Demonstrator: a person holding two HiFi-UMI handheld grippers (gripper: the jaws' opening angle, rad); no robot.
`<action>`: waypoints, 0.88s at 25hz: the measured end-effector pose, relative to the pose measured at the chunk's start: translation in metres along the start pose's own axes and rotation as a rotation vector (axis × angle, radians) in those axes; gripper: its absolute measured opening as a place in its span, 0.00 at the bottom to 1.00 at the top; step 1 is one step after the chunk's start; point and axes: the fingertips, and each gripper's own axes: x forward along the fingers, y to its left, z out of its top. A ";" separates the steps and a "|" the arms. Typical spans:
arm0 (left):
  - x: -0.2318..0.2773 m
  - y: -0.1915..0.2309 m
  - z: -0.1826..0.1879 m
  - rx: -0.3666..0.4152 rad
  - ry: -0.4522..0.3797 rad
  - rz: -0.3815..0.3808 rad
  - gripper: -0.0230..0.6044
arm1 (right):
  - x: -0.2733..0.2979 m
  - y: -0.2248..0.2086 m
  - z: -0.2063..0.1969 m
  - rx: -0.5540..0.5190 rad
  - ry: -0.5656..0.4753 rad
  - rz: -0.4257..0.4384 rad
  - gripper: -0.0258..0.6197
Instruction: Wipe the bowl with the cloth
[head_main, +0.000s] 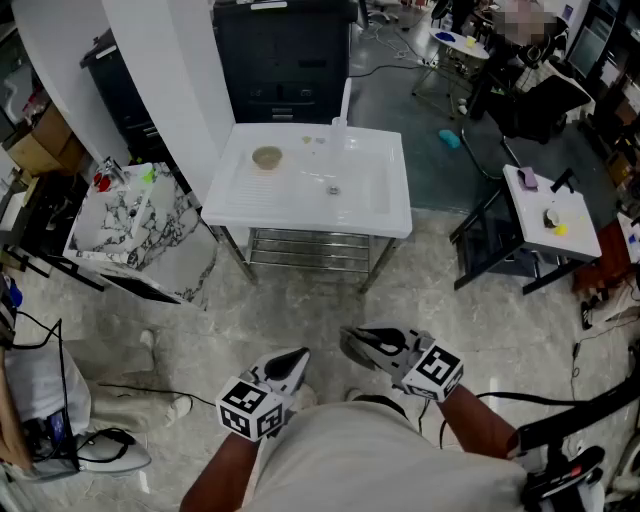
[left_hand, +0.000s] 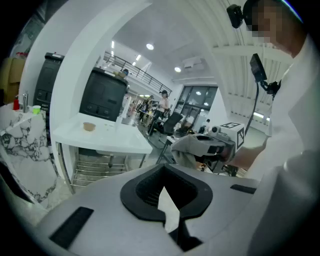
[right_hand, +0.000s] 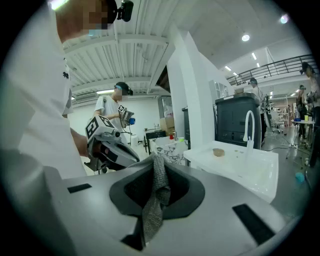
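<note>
The white sink table (head_main: 385, 215) stands well ahead of both grippers; the left gripper (left_hand: 167, 200) is closed on nothing; the right gripper (right_hand: 150, 215) clamps the grey cloth (right_hand: 159, 182). The tan bowl (head_main: 267, 157) rests on the table's left drainboard.

The right gripper (right_hand: 153, 164) has its jaws closed on a grey, knit-textured cloth (right_hand: 155, 200), which hangs in a bunched strip between them. The left gripper (right_hand: 131, 157), with its marker cube, sits just to the left. Well off to the right stands a white sink table (right_hand: 250, 172) with a white faucet (right_hand: 246, 131) and a small tan bowl (right_hand: 218, 152).
</note>
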 end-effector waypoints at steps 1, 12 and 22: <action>-0.004 0.013 0.004 0.006 -0.010 0.001 0.05 | 0.013 -0.002 0.007 -0.014 -0.010 0.002 0.09; 0.002 0.114 0.019 -0.033 -0.009 0.031 0.05 | 0.093 -0.048 0.019 0.005 -0.005 0.011 0.09; 0.109 0.201 0.115 -0.065 0.004 0.143 0.06 | 0.133 -0.208 0.062 -0.028 -0.070 0.058 0.09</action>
